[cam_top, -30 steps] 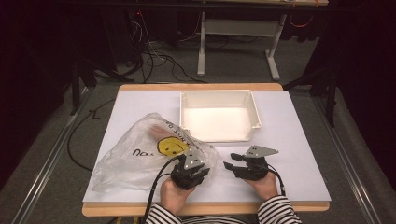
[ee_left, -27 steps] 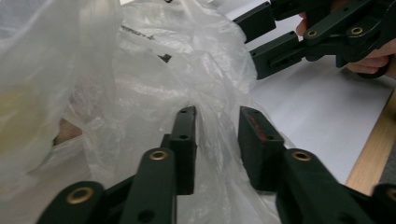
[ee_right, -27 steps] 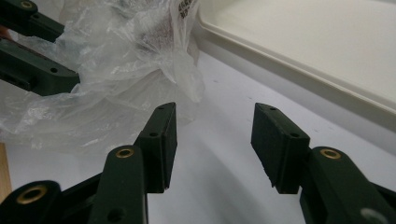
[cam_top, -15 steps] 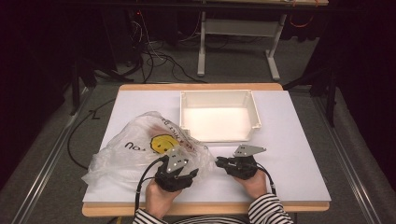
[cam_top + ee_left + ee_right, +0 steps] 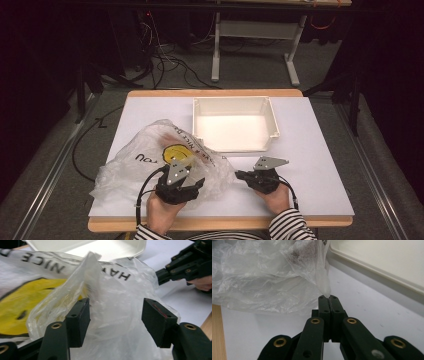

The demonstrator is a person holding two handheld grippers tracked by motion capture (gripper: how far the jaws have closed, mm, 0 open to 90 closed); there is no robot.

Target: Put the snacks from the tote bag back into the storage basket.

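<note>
A clear plastic bag (image 5: 145,155) printed with a yellow smiley lies crumpled on the left half of the white table. My left gripper (image 5: 192,184) rests at its near right side. In the left gripper view it stands open (image 5: 116,312), with a loose fold of the bag (image 5: 110,297) between the jaws. My right gripper (image 5: 239,175) points left at the bag's right edge. It is shut (image 5: 329,298), with a drawn-out corner of the bag (image 5: 323,282) pinched at its tips. The right gripper (image 5: 162,273) also shows far off in the left gripper view.
A shallow white tray (image 5: 272,117) stands behind the bag at the table's middle back; its rim (image 5: 374,275) runs close past the right gripper. Bare white tabletop (image 5: 310,165) stretches to the right. A wooden edge (image 5: 225,223) borders the near side. Cables lie on the floor.
Both hands have drawn left and a little nearer the front edge. The right gripper's tips have come up to the bag's right edge, and the bag has bunched slightly.
</note>
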